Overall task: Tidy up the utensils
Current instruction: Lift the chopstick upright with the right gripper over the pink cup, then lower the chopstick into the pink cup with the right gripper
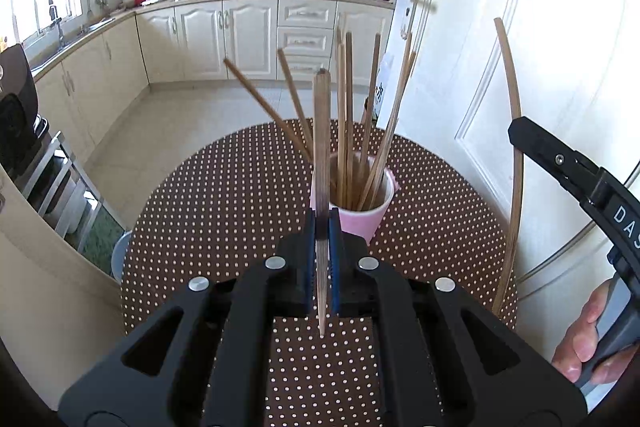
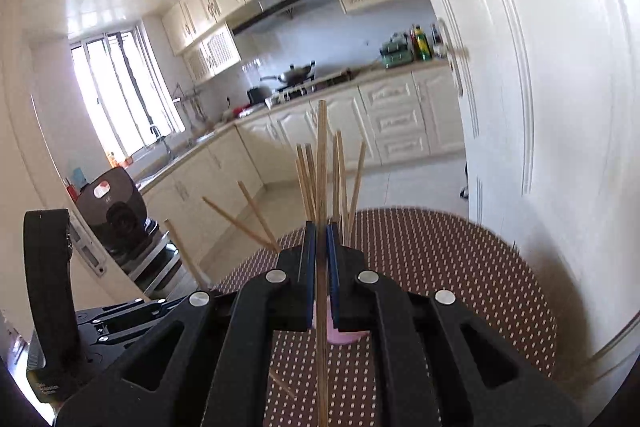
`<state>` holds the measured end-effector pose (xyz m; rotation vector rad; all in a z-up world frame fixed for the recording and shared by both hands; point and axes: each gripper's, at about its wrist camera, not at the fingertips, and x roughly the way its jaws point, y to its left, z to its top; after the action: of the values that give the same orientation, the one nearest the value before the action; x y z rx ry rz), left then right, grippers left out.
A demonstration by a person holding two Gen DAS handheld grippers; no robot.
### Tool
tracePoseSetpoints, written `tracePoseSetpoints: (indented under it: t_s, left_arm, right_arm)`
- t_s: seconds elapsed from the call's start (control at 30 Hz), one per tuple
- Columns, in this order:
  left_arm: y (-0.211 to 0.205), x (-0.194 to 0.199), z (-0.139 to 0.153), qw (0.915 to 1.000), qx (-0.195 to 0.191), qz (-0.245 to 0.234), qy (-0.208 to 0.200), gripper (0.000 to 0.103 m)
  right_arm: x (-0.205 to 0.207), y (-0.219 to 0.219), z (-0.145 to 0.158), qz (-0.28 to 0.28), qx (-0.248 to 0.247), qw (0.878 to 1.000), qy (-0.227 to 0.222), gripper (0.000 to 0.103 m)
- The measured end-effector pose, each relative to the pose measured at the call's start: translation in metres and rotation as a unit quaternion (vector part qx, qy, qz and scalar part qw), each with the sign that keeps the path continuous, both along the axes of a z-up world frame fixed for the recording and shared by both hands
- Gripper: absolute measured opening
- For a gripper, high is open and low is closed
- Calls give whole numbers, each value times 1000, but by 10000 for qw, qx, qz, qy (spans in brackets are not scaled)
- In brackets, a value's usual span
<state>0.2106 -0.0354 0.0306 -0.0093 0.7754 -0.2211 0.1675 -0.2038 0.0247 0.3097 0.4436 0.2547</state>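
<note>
above the dotted table [image 1: 200,211], left gripper [image 1: 322,227] is clamped tight on one chopstick [image 1: 321,131], upright, just before the pink cup [image 1: 360,211]. right gripper [image 2: 319,243] likewise pinches its own chopstick [image 2: 321,155]. step: carrying both sticks to the cup, which stands mid-table with many already leaning in it. next, i'd judge: tip each thin end into the cup, then let go. sticks are slim, light wood.
</note>
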Motion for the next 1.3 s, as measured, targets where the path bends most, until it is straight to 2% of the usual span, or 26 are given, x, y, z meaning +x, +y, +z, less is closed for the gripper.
tracePoseSetpoints:
  t_s: [0.23, 0.33, 0.43, 0.53, 0.83, 1.07, 1.3]
  left_arm:
    - [-5, 0, 15, 9998, -117, -71, -132, 7]
    - [-7, -2, 23, 9995, -56, -59, -316, 7]
    - [-6, 1, 32, 9992, -237, -192, -275, 7]
    - [-7, 2, 40, 9990, -164, -155, -381, 7]
    - [-3, 6, 71, 9970, -313, -193, -683, 7]
    - [-3, 18, 93, 9948, -396, -127, -927, 7]
    - [-8, 39, 81, 9957, -323, -75, -870, 7]
  right_arm:
    - [-2, 1, 6, -206, 29, 9990, -404, 5]
    - [-2, 1, 11, -321, 45, 9976, -607, 5]
    - [-7, -2, 13, -487, 193, 9941, -949, 5]
    - [-10, -4, 14, -663, 264, 9898, -1237, 5]
    - [2, -5, 25, -803, 315, 9807, -1752, 4]
    - [16, -5, 26, -916, 323, 9767, -1914, 4]
    - [31, -2, 9, -1019, 383, 9744, -1966, 4]
